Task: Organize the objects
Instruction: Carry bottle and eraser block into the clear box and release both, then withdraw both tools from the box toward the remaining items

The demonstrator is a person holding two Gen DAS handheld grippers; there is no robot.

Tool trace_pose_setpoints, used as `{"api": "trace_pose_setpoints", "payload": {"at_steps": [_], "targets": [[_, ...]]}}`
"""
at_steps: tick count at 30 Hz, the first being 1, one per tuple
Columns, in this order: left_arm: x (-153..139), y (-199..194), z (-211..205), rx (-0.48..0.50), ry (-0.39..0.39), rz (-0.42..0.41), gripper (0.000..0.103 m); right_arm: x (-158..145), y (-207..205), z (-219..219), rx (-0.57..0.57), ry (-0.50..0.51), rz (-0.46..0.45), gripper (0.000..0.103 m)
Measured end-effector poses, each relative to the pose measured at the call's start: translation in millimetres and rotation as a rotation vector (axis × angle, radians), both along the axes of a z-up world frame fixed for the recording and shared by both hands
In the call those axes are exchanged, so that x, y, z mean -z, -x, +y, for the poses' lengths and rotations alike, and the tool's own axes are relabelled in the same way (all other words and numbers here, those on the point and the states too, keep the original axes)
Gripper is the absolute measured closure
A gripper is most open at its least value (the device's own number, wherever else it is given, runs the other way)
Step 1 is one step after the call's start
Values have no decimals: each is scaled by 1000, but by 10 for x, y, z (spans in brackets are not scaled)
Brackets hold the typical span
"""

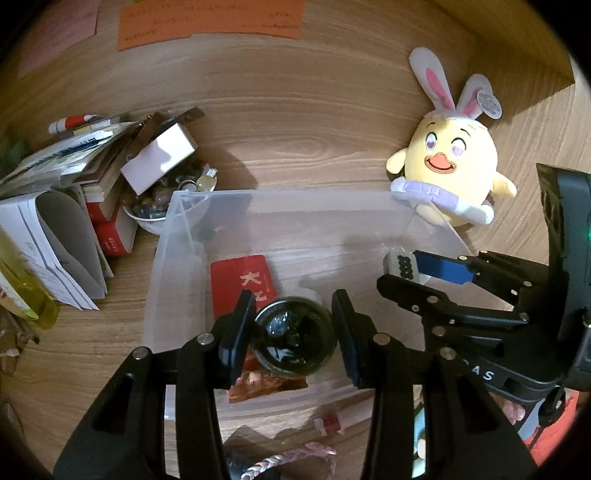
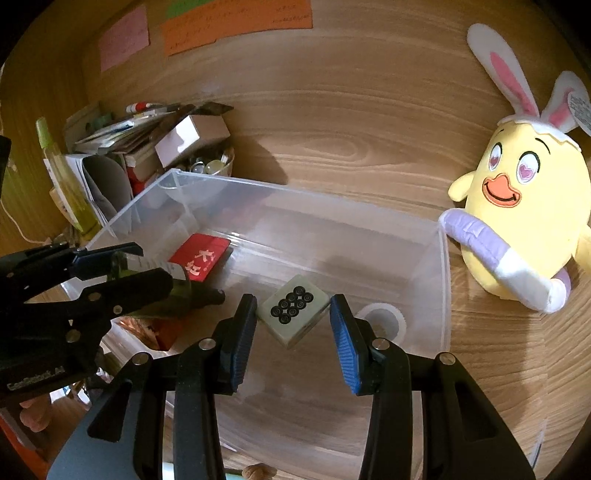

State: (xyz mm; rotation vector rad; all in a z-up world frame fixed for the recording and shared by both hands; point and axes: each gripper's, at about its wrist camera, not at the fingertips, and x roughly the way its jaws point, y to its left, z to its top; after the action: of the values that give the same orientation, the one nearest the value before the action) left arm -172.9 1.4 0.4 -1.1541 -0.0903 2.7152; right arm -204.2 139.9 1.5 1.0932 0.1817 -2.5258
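Note:
A clear plastic bin (image 1: pixel 177 258) (image 2: pixel 441 280) stands on the wooden table. My left gripper (image 1: pixel 293 328) is shut on a dark green glass bottle (image 1: pixel 295 341) and holds it over the bin's left part; from the right wrist view the bottle (image 2: pixel 184 291) lies sideways between the left fingers. My right gripper (image 2: pixel 293 314) is shut on a pale mahjong tile (image 2: pixel 293 310) with black circles, above the bin's middle; the tile also shows in the left wrist view (image 1: pixel 400 264). A red packet (image 1: pixel 242 286) (image 2: pixel 199 256) and a roll of white tape (image 2: pixel 382 319) lie in the bin.
A yellow chick plush with rabbit ears (image 1: pixel 450 173) (image 2: pixel 524 206) leans at the bin's right. Books, papers, a white box (image 1: pixel 159 158) and a bowl of small stones (image 1: pixel 155 206) crowd the left. A braided cord (image 1: pixel 291 456) lies in front. Orange paper (image 2: pixel 236 22) lies at the back.

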Motion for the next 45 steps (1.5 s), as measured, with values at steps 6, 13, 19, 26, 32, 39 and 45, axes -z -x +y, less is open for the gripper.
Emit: {"api": "trace_pose_setpoints", "payload": {"at_steps": [6,13,19,26,32,39,45], "targets": [[-54,-66,2,4,1,25,43,39,3,-11,1,-14,-6,66],[-158,-138,-28,-3,-9,49,33,28,-3,-7,8,-28,3,64],[-275,-234,-61,-11,-8,79,32,-93,-88,13,19,-26,49,45],[-454,-451,-140,-36,21,144,19,-255,-299,60,29,-16,94,28],[-556,-698,-251,-59,42,189,6,-430,-573,143,52,1,169,20],[-548,-966,-296,-69,81,207,4,-506,-848,245,37,41,178,18],[-463,-1124,-300,-55,95,187,4,-443,-1037,332,35,79,154,18]]}}
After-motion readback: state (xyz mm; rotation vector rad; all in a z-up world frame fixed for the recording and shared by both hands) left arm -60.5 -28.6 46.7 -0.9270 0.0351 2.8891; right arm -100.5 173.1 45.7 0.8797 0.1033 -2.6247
